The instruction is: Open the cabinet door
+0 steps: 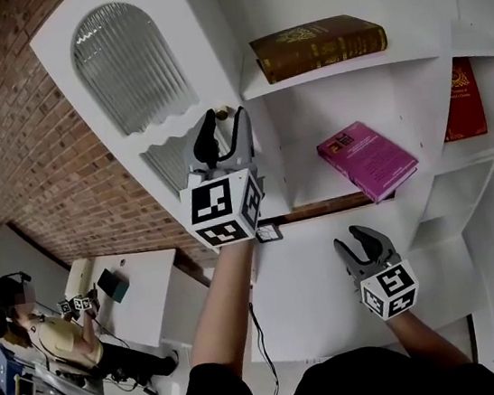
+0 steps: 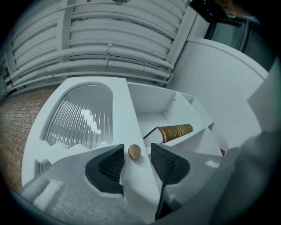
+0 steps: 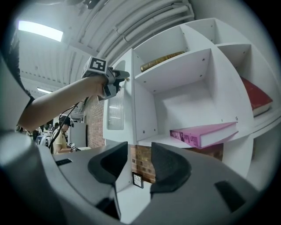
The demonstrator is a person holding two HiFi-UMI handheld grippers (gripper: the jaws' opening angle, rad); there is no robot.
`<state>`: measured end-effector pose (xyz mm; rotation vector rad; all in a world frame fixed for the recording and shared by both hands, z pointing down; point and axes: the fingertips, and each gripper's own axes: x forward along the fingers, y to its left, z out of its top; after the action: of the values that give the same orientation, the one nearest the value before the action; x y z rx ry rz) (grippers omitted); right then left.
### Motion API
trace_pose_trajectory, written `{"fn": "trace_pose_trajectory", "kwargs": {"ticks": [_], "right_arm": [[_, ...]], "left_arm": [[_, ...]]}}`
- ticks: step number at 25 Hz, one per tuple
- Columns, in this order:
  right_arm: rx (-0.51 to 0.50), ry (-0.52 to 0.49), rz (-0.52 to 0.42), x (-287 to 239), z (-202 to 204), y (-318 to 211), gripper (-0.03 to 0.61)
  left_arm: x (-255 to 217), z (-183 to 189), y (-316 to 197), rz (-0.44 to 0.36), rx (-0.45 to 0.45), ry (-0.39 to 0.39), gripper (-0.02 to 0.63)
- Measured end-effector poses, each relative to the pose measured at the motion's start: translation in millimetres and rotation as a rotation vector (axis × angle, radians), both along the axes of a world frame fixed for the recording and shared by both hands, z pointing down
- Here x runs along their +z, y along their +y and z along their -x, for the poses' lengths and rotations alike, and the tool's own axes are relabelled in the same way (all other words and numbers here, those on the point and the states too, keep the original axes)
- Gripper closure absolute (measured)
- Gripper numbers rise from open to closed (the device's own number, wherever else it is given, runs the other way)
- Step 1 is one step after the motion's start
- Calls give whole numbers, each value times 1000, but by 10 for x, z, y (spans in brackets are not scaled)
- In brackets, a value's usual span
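Observation:
The white cabinet door (image 1: 135, 80) has an arched ribbed-glass pane (image 2: 81, 116) and a small brass knob (image 2: 134, 151) near its right edge. My left gripper (image 1: 224, 120) is raised to that knob (image 1: 221, 112). In the left gripper view the knob sits between the two dark pads of the left gripper (image 2: 137, 149), close to the left pad, with a gap on the right, so the jaws stand open. My right gripper (image 1: 350, 239) hangs lower and to the right, open and empty, and the right gripper (image 3: 139, 147) faces the shelves. I cannot tell whether the door is ajar.
Open shelves to the right of the door hold a brown book (image 1: 317, 45), a pink book (image 1: 368, 161) and a red book (image 1: 463, 102). A brick wall (image 1: 33, 167) lies left of the cabinet. A seated person (image 1: 47, 334) with grippers is at the lower left.

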<state>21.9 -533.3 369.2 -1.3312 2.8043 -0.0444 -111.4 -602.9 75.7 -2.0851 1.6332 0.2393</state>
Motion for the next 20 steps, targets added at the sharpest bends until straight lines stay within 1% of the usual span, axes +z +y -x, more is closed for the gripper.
{"fn": "trace_pose_trajectory", "kwargs": {"ticks": [2,5,7,10,14,17,20], "right_arm": [[1,-2,7,6,-28,-21,423],[1,-1,8,-8,-57,-45,423],[-6,0,6,-21,-50,-62,423],[-34,10,4,-18,20,-87,423],[-95,9,17,34,189,-112,423],[-145,-2,31,118,366,-120,423],[-170,9,35,184,549,-181,423]], "left_arm": [[-13,25,-20,-4,-16,5,465],[-49,52,-35,-10,-34,14,504],[-59,52,-26,-11,-29,20,526],[-62,60,15,-7,-3,36,526],[-59,74,134,-11,33,65,526],[-50,85,217,-7,40,60,528],[-58,87,286,-5,47,56,528]]}}
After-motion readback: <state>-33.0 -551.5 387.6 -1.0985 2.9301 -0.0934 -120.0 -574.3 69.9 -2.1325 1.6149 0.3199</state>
